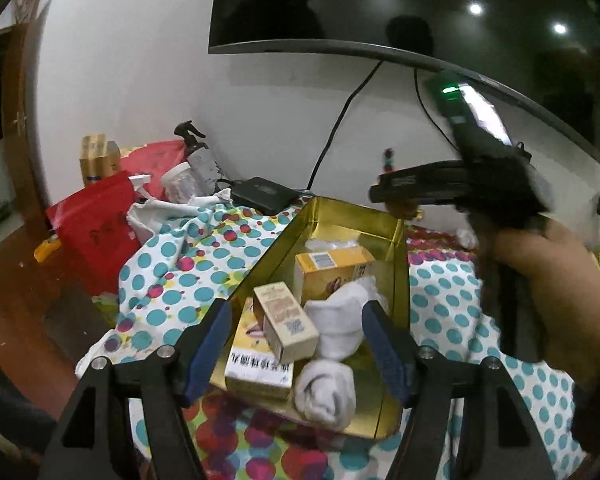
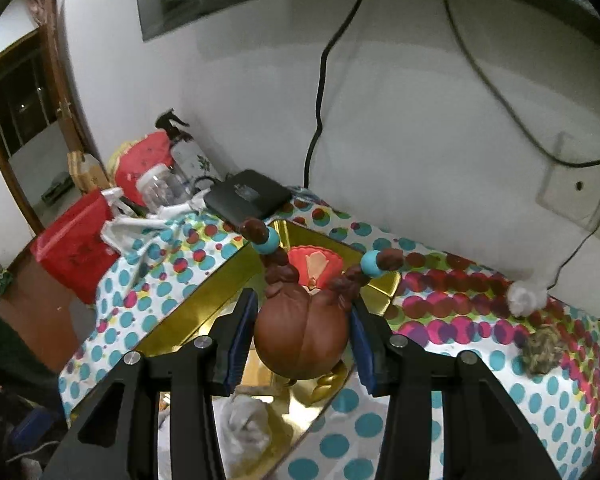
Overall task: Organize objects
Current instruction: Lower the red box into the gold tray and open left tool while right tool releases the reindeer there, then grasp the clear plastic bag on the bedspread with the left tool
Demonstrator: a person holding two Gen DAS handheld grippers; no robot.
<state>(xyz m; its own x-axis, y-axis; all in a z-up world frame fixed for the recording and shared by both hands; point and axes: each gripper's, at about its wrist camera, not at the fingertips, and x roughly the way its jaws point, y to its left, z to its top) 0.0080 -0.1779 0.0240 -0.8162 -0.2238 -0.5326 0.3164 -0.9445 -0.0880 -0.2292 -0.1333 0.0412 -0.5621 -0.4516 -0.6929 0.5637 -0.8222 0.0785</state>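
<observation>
Black-framed, blue-padded left tool (image 1: 296,344) filled the bottom of the left wrist view, its jaws standing apart with nothing pressed between the pads. Between and beyond them lay the gold rectangular metal tin (image 1: 400,280) at frame centre, resting on the table under a polka-dot cloth (image 1: 188,272). Inside the tin were a rolled white sock (image 1: 326,396) at the near end, a second white sock (image 1: 340,320) above it, a small beige carton (image 1: 286,326) tilted on a flat yellow-and-white box (image 1: 256,372), and a yellow carton (image 1: 332,270) further in.

Right tool (image 2: 302,336), in the lower centre of the right wrist view, was clamped on a brown round-headed doll with braids tipped in blue beads (image 2: 302,336). The doll hung above the same tin, whose gold wall (image 2: 188,304) ran toward the lower left. In the left wrist view, the right tool appeared blurred at right, gripped by a hand (image 1: 552,280).

A black flat device (image 2: 246,194) lay beyond the tin against the wall. A red bag (image 2: 76,248), a clear plastic jar (image 2: 160,188) and a spray bottle (image 2: 186,152) stood at left. A white fluffy ball (image 2: 522,298) and a dark knotted bundle (image 2: 542,350) lay on the cloth at right.
</observation>
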